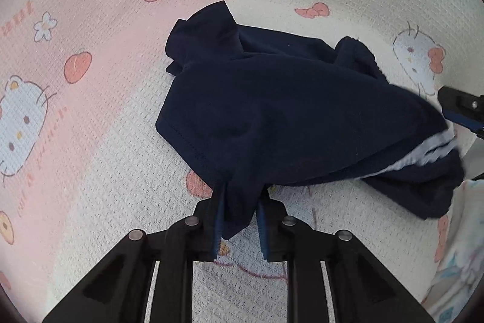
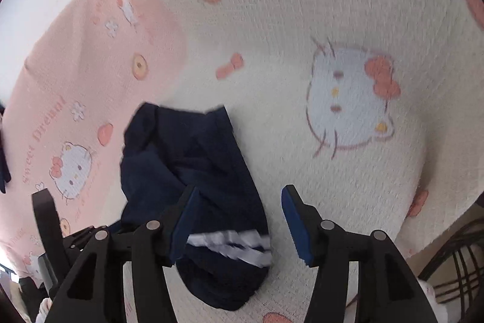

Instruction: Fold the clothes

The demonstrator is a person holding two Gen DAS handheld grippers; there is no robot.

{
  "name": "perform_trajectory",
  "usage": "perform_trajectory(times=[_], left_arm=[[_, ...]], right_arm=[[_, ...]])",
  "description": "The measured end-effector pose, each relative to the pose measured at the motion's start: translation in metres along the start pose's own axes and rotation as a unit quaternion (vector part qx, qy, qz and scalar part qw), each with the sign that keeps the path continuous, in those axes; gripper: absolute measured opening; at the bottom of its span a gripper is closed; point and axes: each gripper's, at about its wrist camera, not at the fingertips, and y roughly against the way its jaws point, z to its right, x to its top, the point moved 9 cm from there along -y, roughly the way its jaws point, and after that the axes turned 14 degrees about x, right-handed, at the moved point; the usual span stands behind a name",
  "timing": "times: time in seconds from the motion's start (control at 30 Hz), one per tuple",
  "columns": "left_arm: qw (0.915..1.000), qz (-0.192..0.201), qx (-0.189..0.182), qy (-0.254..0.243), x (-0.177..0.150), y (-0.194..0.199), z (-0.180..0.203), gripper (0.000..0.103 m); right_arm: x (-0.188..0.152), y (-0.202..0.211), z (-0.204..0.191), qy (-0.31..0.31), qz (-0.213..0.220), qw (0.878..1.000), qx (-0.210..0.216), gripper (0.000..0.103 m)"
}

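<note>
Evidently you were mid-fold: your left gripper [image 1: 240, 199] pinched a hem corner of the navy garment [image 1: 287, 111] bunched on the cartoon-print blanket [image 1: 90, 20], while your right gripper [image 2: 239, 211] stood spread, gripping nothing. Next you probably needed to draw that corner across and lay it flat.

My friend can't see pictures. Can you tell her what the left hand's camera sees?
The left gripper pinches a corner of a crumpled navy garment lying on a pink and white cartoon-cat blanket. White stripes show at the garment's right end, and the tip of the right gripper peeks in at the right edge.
</note>
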Motion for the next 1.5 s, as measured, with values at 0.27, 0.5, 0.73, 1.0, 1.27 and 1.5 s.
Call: perform_trajectory(times=[0.27, 0.5, 0.73, 1.0, 1.27, 1.5], left_arm=[[0.9997, 0.016, -0.019, 0.001, 0.015, 0.012, -0.007, 0.015], [0.9989, 0.028, -0.037, 0.012, 0.020, 0.025, -0.011, 0.015], [0.9990, 0.024, -0.036, 0.007, 0.029, 0.013, -0.005, 0.015], [0.9991, 0.013, -0.034, 0.021, 0.039, 0.002, -0.018, 0.016], [0.9928, -0.027, -0.051, 0.105, 0.037, -0.004, -0.044, 0.016], [0.9841, -0.022, -0.076, 0.159, 0.023, 0.007, -0.059, 0.039]], right_arm=[[-0.009, -0.014, -0.067, 0.214, -0.033, 0.976, -0.007, 0.070], [-0.042, -0.051, -0.106, 0.305, -0.095, 0.948, 0.008, 0.069], [-0.052, -0.087, -0.115, 0.288, -0.152, 0.944, 0.044, 0.056], [-0.049, -0.109, -0.096, 0.272, -0.186, 0.944, 0.018, 0.015], [-0.039, -0.113, -0.082, 0.209, -0.177, 0.962, 0.008, 0.015], [-0.031, -0.107, -0.078, 0.177, -0.159, 0.971, 0.011, 0.015]])
